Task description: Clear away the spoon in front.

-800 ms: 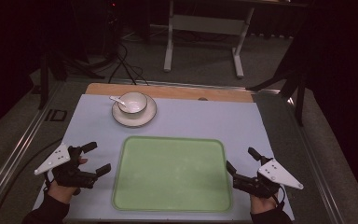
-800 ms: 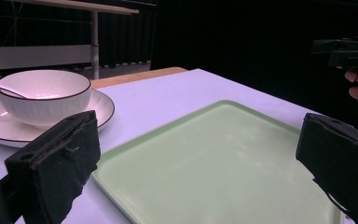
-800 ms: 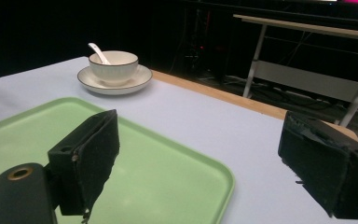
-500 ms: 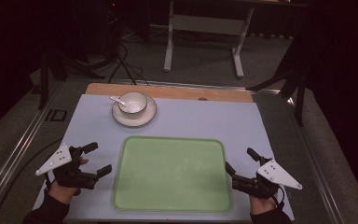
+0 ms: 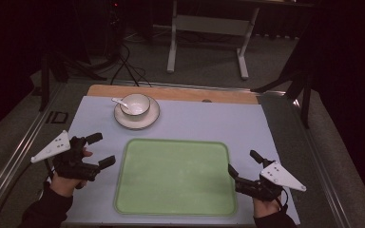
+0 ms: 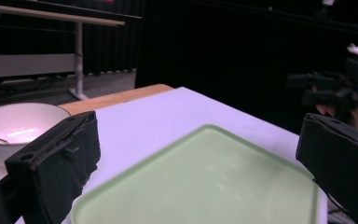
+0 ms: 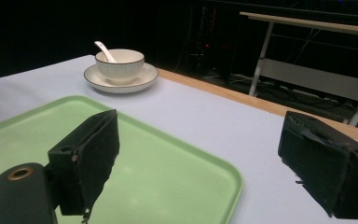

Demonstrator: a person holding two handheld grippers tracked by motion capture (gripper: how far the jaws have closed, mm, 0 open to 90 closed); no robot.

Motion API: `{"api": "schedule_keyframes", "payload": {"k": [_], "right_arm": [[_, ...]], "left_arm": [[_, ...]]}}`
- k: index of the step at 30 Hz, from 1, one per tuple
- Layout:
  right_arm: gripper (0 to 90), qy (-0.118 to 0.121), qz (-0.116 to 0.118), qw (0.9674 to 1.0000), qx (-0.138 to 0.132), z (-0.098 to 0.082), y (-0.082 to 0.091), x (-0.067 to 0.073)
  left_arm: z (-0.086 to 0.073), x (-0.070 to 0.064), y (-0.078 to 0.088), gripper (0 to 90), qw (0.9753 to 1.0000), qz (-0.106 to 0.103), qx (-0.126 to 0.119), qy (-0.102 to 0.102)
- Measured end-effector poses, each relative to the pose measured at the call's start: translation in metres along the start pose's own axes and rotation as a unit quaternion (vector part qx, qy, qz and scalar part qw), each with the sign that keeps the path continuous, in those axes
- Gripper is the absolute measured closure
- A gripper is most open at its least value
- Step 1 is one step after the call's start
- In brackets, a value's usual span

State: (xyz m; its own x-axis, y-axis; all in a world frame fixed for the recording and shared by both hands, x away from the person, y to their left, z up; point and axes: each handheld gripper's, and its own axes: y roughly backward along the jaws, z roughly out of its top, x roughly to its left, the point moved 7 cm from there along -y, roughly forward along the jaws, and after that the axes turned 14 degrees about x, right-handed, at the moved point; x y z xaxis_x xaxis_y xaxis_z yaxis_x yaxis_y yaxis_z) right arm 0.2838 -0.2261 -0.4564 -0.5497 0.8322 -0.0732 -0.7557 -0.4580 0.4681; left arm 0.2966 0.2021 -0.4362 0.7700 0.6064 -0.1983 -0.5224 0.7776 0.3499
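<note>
A green tray lies empty on the pale blue table mat, near the front. My left gripper hovers just off the tray's left edge, jaws wide apart with nothing between them. My right gripper sits at the tray's right edge, also open and empty. In the left gripper view the two black jaws of the left gripper frame the tray, with the other hand's gripper beyond it. In the right gripper view the right gripper looks across the tray.
A white bowl holding a white spoon stands on a saucer at the back left of the mat. A wooden strip runs along the far table edge. Table legs and cables lie on the floor beyond.
My left gripper has shifted slightly upward in the high view. The right gripper has hardly moved, and both stay open.
</note>
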Motion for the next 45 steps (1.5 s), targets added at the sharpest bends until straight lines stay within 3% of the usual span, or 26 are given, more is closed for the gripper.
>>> {"api": "schedule_keyframes", "payload": {"k": [5,9,13,16,25,28,31,33,39,42,43,45], "right_arm": [[12.3,0.001,-0.002,1.0,-0.005,0.001,0.002,0.001],[12.3,-0.001,-0.001,1.0,-0.006,0.002,0.002,0.001],[12.3,0.003,0.0,1.0,-0.006,0.002,0.002,0.003],[12.3,0.003,0.002,1.0,-0.007,0.002,0.002,0.003],[12.3,0.003,0.005,1.0,-0.008,0.002,0.002,0.003],[12.3,0.003,0.006,1.0,-0.007,0.002,0.002,0.004],[12.3,0.004,0.006,1.0,-0.007,0.002,0.002,0.004],[12.3,0.004,0.006,1.0,-0.006,0.002,0.002,0.003],[12.3,0.004,0.007,1.0,-0.003,0.001,0.001,0.003],[12.3,-0.001,0.009,1.0,-0.001,0.001,0.0,0.003],[12.3,-0.001,0.009,1.0,-0.001,0.001,0.0,0.003],[12.4,-0.002,0.012,0.9999,-0.001,0.0,0.0,0.003]], "left_arm": [[0.012,0.018,-0.01,0.0,0.9996,0.016,0.004,0.024],[0.016,0.038,-0.024,0.1,0.9977,0.038,0.003,0.057],[0.019,0.053,-0.034,1.1,0.9958,0.044,0.003,0.08],[0.021,0.07,-0.039,1.3,0.9928,0.067,0.007,0.099],[0.017,0.108,-0.059,6.6,0.9865,0.08,0.03,0.14],[0.012,0.122,-0.066,10.0,0.982,0.087,0.03,0.165],[0.005,0.137,-0.075,12.2,0.9744,0.1,0.043,0.197],[0.002,0.146,-0.08,13.9,0.9713,0.111,0.052,0.204],[-0.002,0.167,-0.088,17.1,0.9602,0.109,0.042,0.254],[-0.004,0.175,-0.092,20.5,0.9572,0.105,0.043,0.266],[-0.004,0.175,-0.092,21.7,0.9572,0.105,0.043,0.266],[-0.006,0.183,-0.097,23.7,0.9514,0.104,0.045,0.286]]}}
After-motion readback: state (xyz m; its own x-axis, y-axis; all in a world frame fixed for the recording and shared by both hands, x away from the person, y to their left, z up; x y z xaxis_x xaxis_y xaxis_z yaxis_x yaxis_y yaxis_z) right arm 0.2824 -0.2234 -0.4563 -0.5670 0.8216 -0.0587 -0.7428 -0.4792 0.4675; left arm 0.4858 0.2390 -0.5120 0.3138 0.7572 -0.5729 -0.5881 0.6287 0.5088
